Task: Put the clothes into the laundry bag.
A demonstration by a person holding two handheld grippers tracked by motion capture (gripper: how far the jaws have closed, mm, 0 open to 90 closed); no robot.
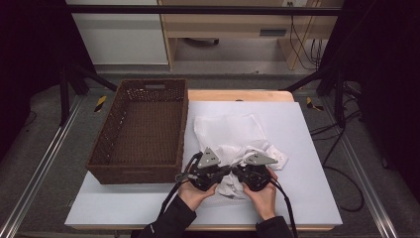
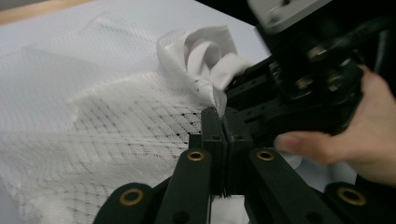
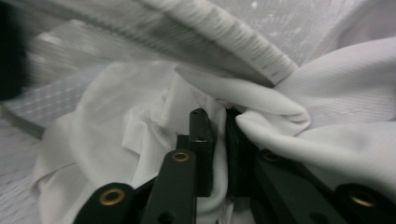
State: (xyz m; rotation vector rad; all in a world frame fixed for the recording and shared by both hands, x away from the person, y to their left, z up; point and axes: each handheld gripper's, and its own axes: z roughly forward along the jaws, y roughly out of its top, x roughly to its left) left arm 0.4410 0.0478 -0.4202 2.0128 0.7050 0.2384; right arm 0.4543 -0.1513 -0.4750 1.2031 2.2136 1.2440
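A white mesh bag [image 1: 225, 126] lies flat on the table, and a crumpled white cloth [image 1: 233, 187] bulges from its near end. My two grippers meet over that bundle, tips toward each other. In the left gripper view, my left gripper [image 2: 220, 116] is shut on the mesh bag's [image 2: 93, 107] edge, beside a fold of cloth [image 2: 205, 51]. My right gripper [image 3: 218, 116] is shut on the white cloth [image 3: 336, 93], and a fold fills the narrow gap between its jaws. From above, the left gripper [image 1: 221, 171] and right gripper [image 1: 236, 171] sit almost touching.
A brown wicker basket [image 1: 141, 171] stands on the table's left half, close to the left hand. The white tabletop [image 1: 307, 148] stretches to the right of the bag. The other hand [image 2: 369, 135] and its gripper crowd the right of the left gripper view.
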